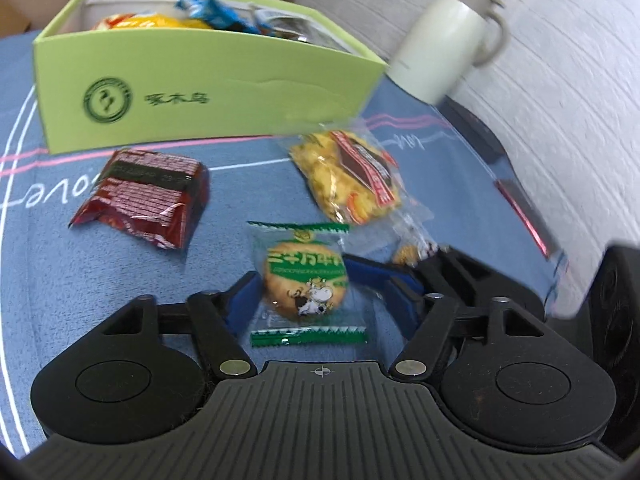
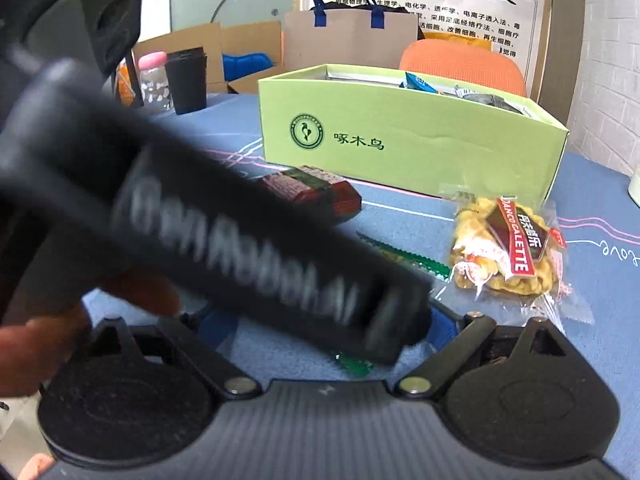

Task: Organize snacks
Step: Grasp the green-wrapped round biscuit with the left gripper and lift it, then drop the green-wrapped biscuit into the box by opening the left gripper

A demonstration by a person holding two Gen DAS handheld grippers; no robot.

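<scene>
Step in hand looks like a pick: the left gripper is low over the blue printed tablecloth, fingers spread wide with the clear green-edged round biscuit packet lying flat between the blue pads, not yet pinched. Next move, as I read it: close on the packet, lift, carry it forward to the light green open cardboard box just behind, which already has several wrappers in it, and drop it in. Packet is thin and slippery, so the grip needs to land on the biscuit itself rather than the crimped film edge. Two more snacks are left on the cloth: a dark red foil snack pack forward-left near the box front, and a clear bag of yellow crisps with a red label forward-right, just beside the box corner. A cream-white insulated jug with handle stands beyond the box on the right. The right gripper sits low over the same patch and also looks spread, but a blurred black handle with white lettering crosses its view and hides most of the gap, so I can't tell if anything sits between its fingers; its view shows the green film edge poking out under that handle. Left tool is pitched down toward the table, box straight ahead.
</scene>
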